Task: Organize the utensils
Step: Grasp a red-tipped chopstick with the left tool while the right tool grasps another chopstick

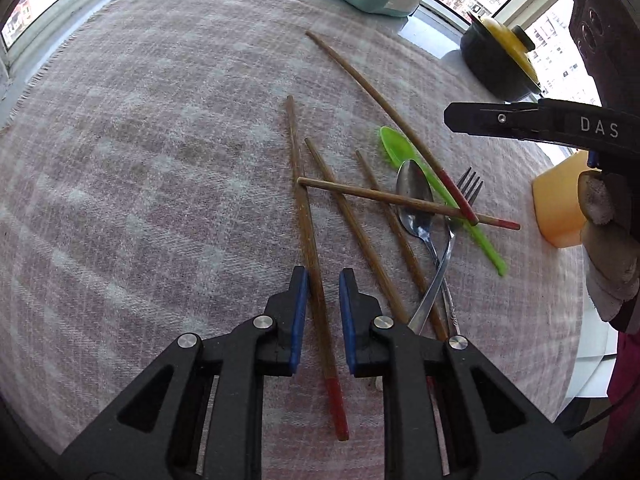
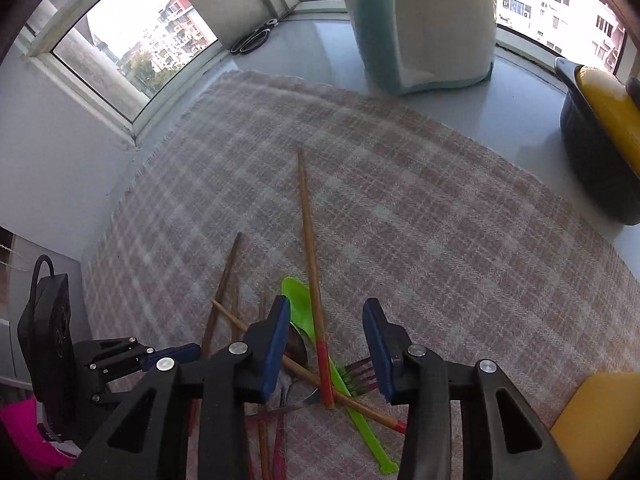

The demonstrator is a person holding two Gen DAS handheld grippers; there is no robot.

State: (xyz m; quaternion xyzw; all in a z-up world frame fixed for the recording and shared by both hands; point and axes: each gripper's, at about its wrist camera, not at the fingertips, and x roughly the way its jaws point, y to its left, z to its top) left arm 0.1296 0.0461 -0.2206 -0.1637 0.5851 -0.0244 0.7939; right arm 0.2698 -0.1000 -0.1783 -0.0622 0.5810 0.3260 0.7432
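Observation:
Several red-tipped wooden chopsticks, a green plastic spoon, a metal spoon and a metal fork lie crossed in a pile on a plaid cloth. My left gripper is open, its blue pads either side of one chopstick without clamping it. My right gripper is open above the pile, straddling another chopstick and the green spoon. The right gripper also shows in the left wrist view.
An orange cup stands at the cloth's right edge. A dark pot with a yellow lid and a teal and white container stand at the back. Scissors lie near the window.

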